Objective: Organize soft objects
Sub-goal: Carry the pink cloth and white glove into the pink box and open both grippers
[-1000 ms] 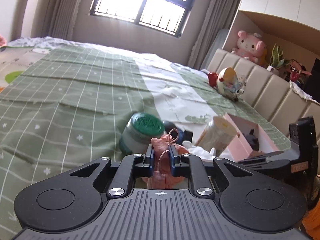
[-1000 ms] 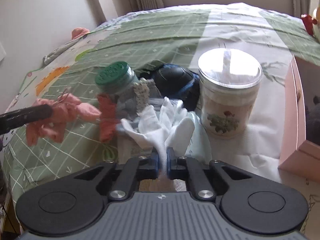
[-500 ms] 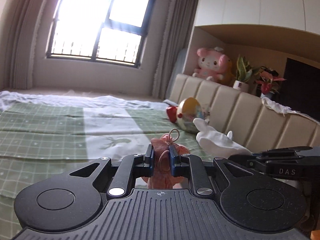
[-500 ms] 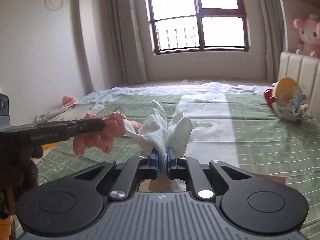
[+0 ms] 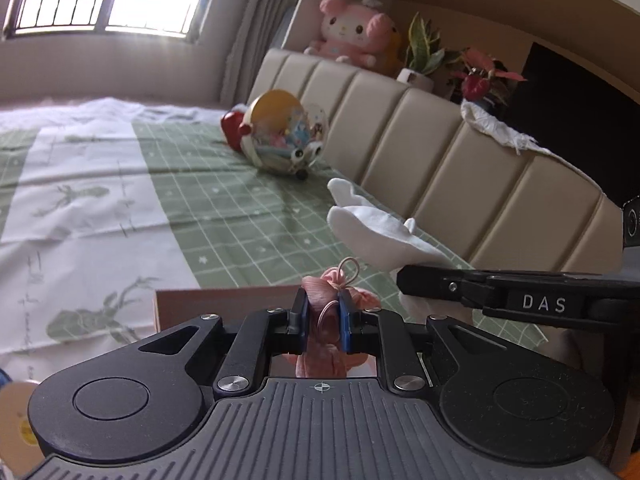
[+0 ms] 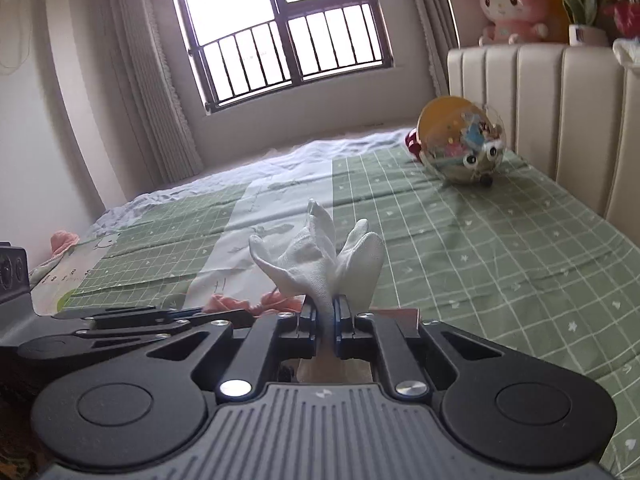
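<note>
My left gripper [image 5: 323, 303] is shut on a pink soft toy [image 5: 320, 354] with a thin cord loop, held in the air above the rim of a pink box [image 5: 224, 306]. My right gripper [image 6: 325, 307] is shut on a white glove [image 6: 320, 258] whose fingers stick up. In the left wrist view the white glove [image 5: 376, 228] and the right gripper's black arm lie to the right of the pink toy. In the right wrist view the pink toy [image 6: 248, 303] shows just left of the glove, behind the left gripper's arm.
A green checked bedspread [image 6: 480, 240] covers the bed. A round yellow toy with eyes [image 5: 280, 136] lies near the beige padded headboard [image 5: 460, 160]. A pink plush [image 5: 352, 32] and potted plants stand on the shelf above. A jar lid [image 5: 16, 420] shows at lower left.
Both grippers have lifted with their items from the pile of jars and swung toward the headboard side. The jars have left view and the pink box edge now lies under the left gripper.
</note>
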`<state>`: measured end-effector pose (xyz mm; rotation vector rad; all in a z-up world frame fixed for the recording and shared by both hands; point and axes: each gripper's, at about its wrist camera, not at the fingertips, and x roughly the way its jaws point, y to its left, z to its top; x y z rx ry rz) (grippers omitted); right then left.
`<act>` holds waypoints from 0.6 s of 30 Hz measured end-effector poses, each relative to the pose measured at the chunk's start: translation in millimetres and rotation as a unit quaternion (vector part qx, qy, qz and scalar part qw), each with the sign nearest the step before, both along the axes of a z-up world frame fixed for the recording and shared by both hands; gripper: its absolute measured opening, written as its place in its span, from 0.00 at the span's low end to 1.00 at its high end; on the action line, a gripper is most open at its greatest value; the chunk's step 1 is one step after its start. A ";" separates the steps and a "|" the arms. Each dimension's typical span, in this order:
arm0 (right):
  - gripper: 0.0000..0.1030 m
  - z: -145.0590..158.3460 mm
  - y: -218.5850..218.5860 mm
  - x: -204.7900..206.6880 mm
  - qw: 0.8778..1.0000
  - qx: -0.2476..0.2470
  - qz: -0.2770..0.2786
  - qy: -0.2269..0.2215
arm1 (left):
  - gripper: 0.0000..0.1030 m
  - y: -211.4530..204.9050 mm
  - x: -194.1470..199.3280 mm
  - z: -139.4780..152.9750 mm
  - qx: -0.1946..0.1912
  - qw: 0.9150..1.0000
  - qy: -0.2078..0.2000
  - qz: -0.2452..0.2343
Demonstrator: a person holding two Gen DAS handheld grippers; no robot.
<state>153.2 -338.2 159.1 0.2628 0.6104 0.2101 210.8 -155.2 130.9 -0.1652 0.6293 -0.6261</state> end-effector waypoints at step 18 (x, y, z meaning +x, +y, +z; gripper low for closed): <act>0.55 -87.2 25.1 -1.3 0.996 -0.042 0.002 0.082 | 0.21 -10.3 45.5 -50.1 0.069 0.993 0.078 0.057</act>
